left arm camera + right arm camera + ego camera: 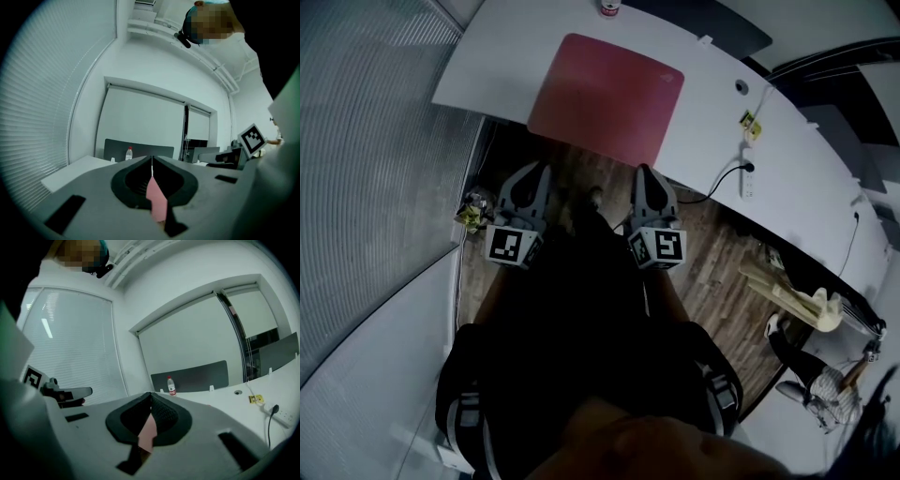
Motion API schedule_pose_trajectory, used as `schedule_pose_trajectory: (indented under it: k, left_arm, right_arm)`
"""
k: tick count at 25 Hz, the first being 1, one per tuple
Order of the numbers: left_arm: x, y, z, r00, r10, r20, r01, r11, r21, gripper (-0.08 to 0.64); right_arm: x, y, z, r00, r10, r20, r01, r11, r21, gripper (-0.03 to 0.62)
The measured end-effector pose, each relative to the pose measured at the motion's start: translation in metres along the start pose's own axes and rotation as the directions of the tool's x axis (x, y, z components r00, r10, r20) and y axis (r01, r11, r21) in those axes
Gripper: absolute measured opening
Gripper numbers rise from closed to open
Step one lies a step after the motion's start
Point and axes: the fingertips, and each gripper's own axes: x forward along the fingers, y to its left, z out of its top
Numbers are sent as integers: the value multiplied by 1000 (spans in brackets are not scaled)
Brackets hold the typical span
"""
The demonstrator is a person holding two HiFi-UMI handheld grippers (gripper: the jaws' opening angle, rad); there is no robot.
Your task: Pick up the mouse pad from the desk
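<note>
A red mouse pad [605,94] lies flat on the white desk [497,56], its near edge at the desk's front edge. In the head view both grippers hang side by side over the wooden floor, just short of that edge. My left gripper [536,169] points at the pad's near left corner and my right gripper [645,171] at its near right corner. Each has its jaws shut. In the left gripper view the tips of the left gripper [152,159] meet, and a pink sliver shows through the gap behind them. The right gripper [151,393] looks the same.
A small bottle [608,7] stands at the desk's far edge by a dark divider panel. A power strip [748,176] with a cable and a yellow tag [749,122] lie on the desk to the right. Window blinds fill the left. Wooden pieces [792,295] sit on the floor at right.
</note>
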Motion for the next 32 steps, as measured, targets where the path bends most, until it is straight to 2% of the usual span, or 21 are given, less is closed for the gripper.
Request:
schedule_pose_trajectory:
  k: [2,5,10,15,18,21,26,29,32]
  left_arm:
    - [13,-1,2,1000,-1,9,0,1000,19,9]
    - [24,0,-2,1000,7,-29,-6,1000,23,9]
    - [44,10,-6,999,-5,-39,6,999,42,9]
    - [62,23,-21,994,-62,-92,66,997,39,9]
    - [76,37,-24,990,-111,-92,118,989,83,9]
    - [88,47,-30,975,-163,-154,182,976,119,9]
    - [112,65,-33,966,-227,-123,244,959,146,9]
    - [120,71,-46,938,-263,-226,302,939,163,9]
    - [126,76,-62,916,-304,-263,358,914,191,9]
  right_arm:
    - [7,-11,3,1000,2,-3,-2,1000,4,2]
    - [12,-25,5,1000,-11,-9,11,1000,14,2]
    - [22,-38,1,999,-36,-32,37,999,20,2]
    - [32,-44,-10,996,-80,-42,80,997,-6,2]
    - [41,-48,-9,992,-123,-34,123,992,-9,2]
    - [50,-52,-7,985,-169,-18,169,986,12,2]
    - [66,-51,-17,982,-178,-63,179,984,16,2]
    - [81,-49,-28,982,-161,-99,161,987,-8,2]
    - [93,-47,-44,980,-126,-153,124,992,-28,2]
